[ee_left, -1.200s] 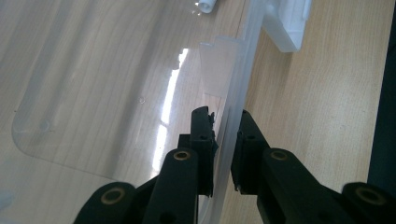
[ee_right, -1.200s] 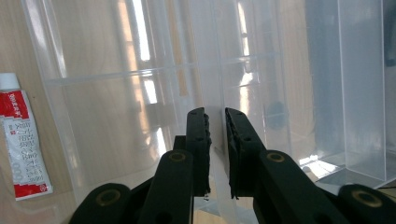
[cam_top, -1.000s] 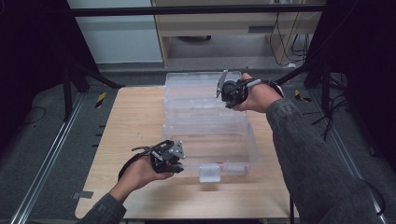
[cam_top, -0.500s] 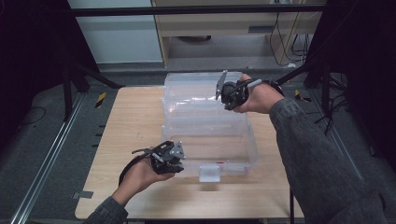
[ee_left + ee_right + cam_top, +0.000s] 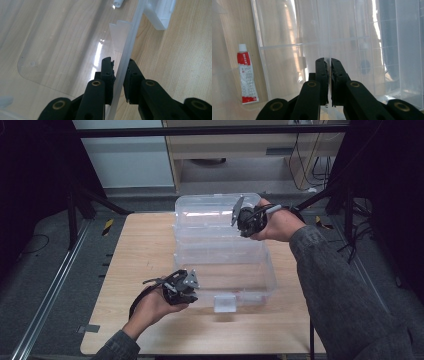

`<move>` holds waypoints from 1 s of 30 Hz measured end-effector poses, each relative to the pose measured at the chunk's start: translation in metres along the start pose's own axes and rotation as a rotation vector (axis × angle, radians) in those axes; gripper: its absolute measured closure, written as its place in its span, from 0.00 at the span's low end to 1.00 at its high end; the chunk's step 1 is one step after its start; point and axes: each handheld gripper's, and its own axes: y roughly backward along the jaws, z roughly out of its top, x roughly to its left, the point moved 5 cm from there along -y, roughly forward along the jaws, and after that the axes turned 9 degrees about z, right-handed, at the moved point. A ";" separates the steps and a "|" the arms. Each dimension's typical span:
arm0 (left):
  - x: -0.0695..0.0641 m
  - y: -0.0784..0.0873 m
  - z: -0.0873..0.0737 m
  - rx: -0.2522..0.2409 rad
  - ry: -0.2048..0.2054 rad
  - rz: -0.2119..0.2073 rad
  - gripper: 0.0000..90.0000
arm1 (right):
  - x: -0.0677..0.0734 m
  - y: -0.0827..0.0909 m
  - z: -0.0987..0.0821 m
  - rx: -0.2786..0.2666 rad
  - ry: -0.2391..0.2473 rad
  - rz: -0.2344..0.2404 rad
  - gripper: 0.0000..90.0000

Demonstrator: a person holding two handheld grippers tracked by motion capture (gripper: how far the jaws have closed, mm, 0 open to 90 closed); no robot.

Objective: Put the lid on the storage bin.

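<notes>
- While the clear plastic box (image 5: 225,265) sits in the middle of the wooden table (image 5: 135,260), both grippers hold on to it.
- At the near left corner, the left gripper (image 5: 186,287) pinches the thin rim (image 5: 125,57) of the box, with one jaw inside the wall and one outside, close together.
- At the far side, the right gripper (image 5: 245,217) has its jaws almost shut on the thin edge of the lid (image 5: 215,210), which stands tilted up behind the box.
- Seen from the right gripper view, a small red and white tube (image 5: 247,77) lies flat behind clear plastic, and I cannot tell if it is in the box or under the lid.
- I think the box is light, because its walls are thin and there seems to be almost nothing in it.
- Its plastic looks smooth and shiny, so it can slip out of a weak pinch.
- Thin walls like these probably bend a bit, and a hard squeeze or twist might crack them.
- The rim is the best place to hold, since it is thicker and stiffer than the flat walls.
- The lid looks hinged at the back, so it is best held at its free edge and swung slowly.
- A white latch (image 5: 223,303) sits on the near wall, and it looks small and easy to snap.
</notes>
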 end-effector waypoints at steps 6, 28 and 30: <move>0.003 -0.001 0.001 -0.004 -0.001 0.005 0.88 | -0.005 -0.001 0.001 0.001 -0.005 0.003 0.96; 0.000 -0.002 0.001 -0.011 -0.001 0.045 0.86 | 0.047 0.012 -0.005 -0.065 0.057 -0.052 0.97; 0.000 -0.002 0.001 -0.008 0.003 0.041 0.86 | 0.053 0.012 -0.007 -0.073 0.059 -0.055 0.97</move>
